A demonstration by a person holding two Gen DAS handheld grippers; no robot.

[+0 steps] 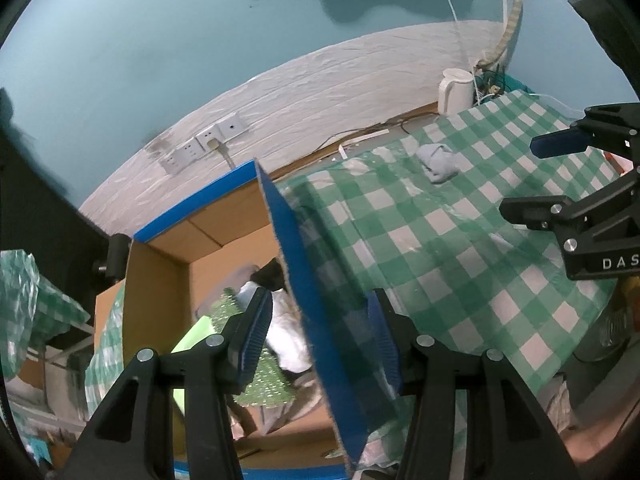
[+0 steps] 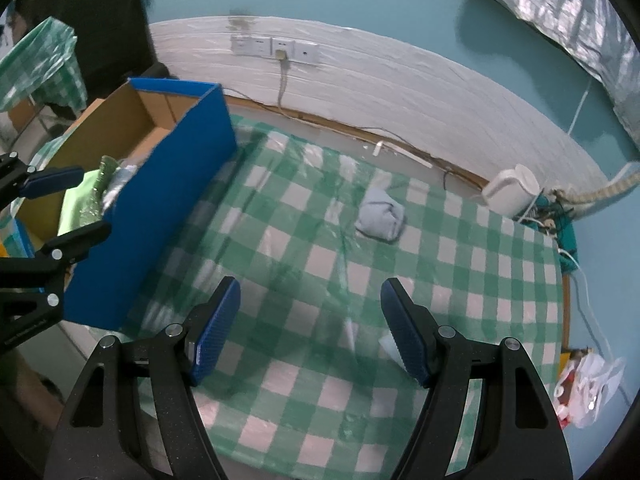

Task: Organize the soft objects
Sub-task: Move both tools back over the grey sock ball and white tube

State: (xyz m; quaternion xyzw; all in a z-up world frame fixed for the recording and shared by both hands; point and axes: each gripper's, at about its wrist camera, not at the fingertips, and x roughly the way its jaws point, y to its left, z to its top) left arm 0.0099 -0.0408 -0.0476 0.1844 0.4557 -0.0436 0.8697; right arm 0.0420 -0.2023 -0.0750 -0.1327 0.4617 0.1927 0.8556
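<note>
A blue cardboard box (image 1: 316, 312) (image 2: 152, 232) stands at the left of a table with a green checked cloth (image 2: 360, 320). Inside it lie soft items: a green sequined piece (image 1: 264, 380), a white cloth (image 1: 288, 340) and something black. My left gripper (image 1: 320, 336) is open, its fingers astride the box's right wall; it also shows in the right wrist view (image 2: 64, 204). A rolled grey sock (image 2: 380, 216) (image 1: 438, 162) lies on the cloth. My right gripper (image 2: 310, 328) is open and empty above the cloth, well short of the sock; it also shows in the left wrist view (image 1: 532, 180).
A white kettle (image 2: 512, 196) (image 1: 456, 90) and tangled cables (image 2: 548, 216) sit at the table's far right corner. A wall socket strip (image 2: 276, 50) is behind the table. A white plastic bag (image 2: 588, 384) lies right of the table.
</note>
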